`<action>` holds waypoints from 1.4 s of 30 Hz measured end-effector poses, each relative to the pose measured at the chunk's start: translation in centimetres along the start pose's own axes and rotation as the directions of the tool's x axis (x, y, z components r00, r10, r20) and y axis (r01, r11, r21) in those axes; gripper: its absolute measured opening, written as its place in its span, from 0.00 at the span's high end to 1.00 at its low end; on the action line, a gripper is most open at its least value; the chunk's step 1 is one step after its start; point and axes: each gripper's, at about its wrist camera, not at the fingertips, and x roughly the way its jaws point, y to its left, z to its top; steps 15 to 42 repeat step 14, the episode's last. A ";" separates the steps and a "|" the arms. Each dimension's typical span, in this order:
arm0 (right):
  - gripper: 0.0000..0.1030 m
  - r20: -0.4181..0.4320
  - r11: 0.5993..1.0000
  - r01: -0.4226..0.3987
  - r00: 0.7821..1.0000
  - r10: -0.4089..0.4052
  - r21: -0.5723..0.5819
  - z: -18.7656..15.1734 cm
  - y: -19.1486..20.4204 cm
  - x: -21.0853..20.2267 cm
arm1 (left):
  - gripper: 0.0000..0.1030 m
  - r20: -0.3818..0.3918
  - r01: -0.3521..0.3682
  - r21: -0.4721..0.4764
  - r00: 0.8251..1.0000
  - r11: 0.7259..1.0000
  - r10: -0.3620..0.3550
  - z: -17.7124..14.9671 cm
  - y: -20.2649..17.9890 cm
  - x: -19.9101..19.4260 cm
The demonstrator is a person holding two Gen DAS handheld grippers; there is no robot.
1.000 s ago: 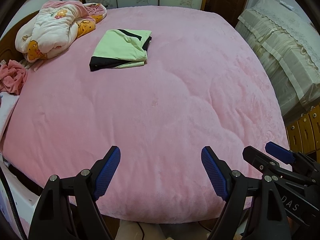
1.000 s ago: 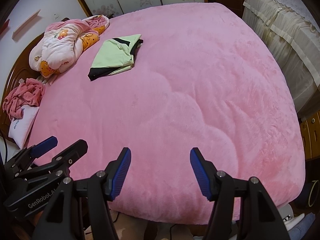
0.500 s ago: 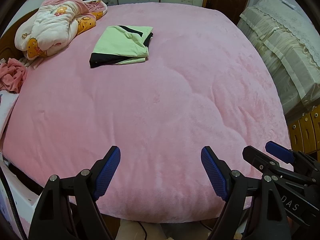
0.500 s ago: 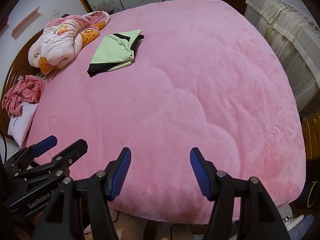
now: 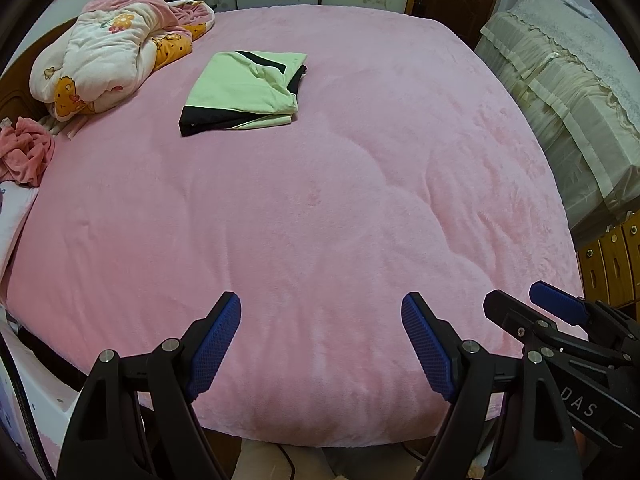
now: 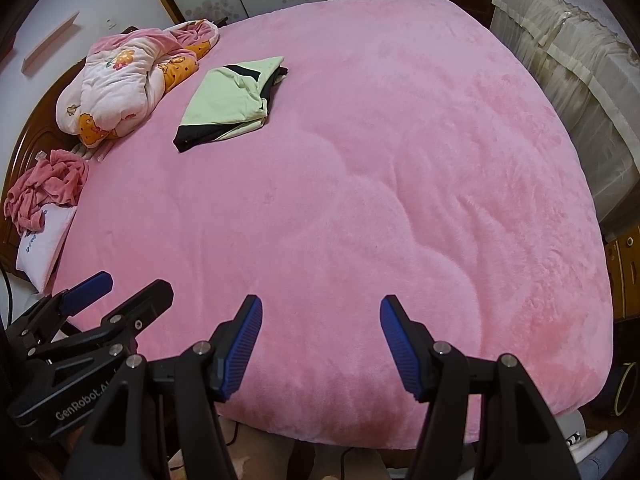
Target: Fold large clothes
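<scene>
A folded light-green and black garment (image 5: 244,92) lies on the pink bed cover (image 5: 320,208) toward the far left; it also shows in the right wrist view (image 6: 230,102). My left gripper (image 5: 321,340) is open and empty above the near edge of the bed, far from the garment. My right gripper (image 6: 321,344) is open and empty beside it, also at the near edge. Each gripper shows at the edge of the other's view: the right gripper (image 5: 528,312) and the left gripper (image 6: 116,292).
A bundled white and pink quilt (image 5: 108,60) lies at the far left of the bed. A crumpled pink cloth (image 6: 48,188) and a white pillow (image 6: 44,244) sit at the left edge. A covered cabinet (image 5: 560,92) and wooden drawers (image 5: 608,260) stand to the right.
Both grippers tilted slightly, so the bed and garment sit a little differently in view. Both stay open and empty. The garment has not moved.
</scene>
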 end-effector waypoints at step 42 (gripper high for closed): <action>0.40 0.002 1.000 0.002 1.000 -0.002 0.000 0.1 -0.1 0.1 | 0.22 0.005 -0.002 0.000 1.000 1.000 0.002 -0.1 -0.3 0.2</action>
